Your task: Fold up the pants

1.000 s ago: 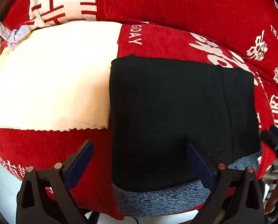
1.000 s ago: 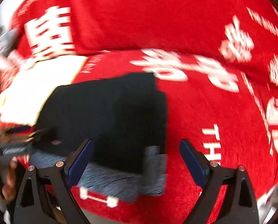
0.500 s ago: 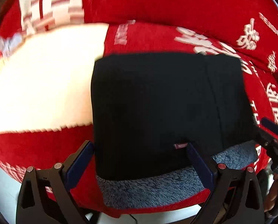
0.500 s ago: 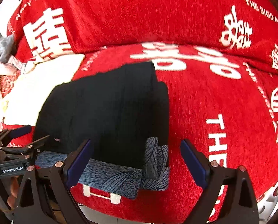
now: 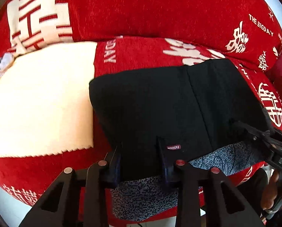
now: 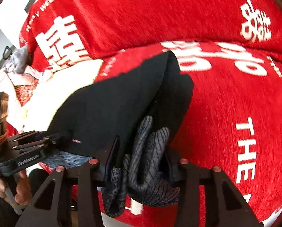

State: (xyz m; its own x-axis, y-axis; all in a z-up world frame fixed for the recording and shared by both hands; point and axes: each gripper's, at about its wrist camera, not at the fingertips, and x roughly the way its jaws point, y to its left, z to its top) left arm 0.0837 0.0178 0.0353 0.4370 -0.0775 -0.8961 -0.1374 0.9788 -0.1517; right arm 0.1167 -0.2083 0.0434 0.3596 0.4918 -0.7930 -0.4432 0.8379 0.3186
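Your left gripper (image 5: 139, 157) sits at the bottom centre of the left wrist view, its fingers drawn narrow and pinching the near edge of the folded black pants (image 5: 169, 109), just left of the small pink "FASHION" label (image 5: 173, 147). The pants lie across the middle of that view on the red sofa cover (image 5: 141, 60), with their grey patterned lining (image 5: 141, 194) showing along the lower edge. A cream cloth (image 5: 40, 102) lies to the left of the pants, touching their left edge. Your right gripper (image 5: 262, 141) reaches in from the right edge of that frame onto the pants' right corner.

In the right wrist view, your right gripper (image 6: 141, 157) is at the bottom centre, fingers narrow and clamped on a bunched wad of the grey lining (image 6: 146, 162) at the corner of the pants (image 6: 112, 109). The black fabric runs from there toward the upper centre of the frame. Your left gripper (image 6: 36, 141) shows at the left edge, gripping the pants' other near corner, with your hand (image 6: 12, 191) below it.
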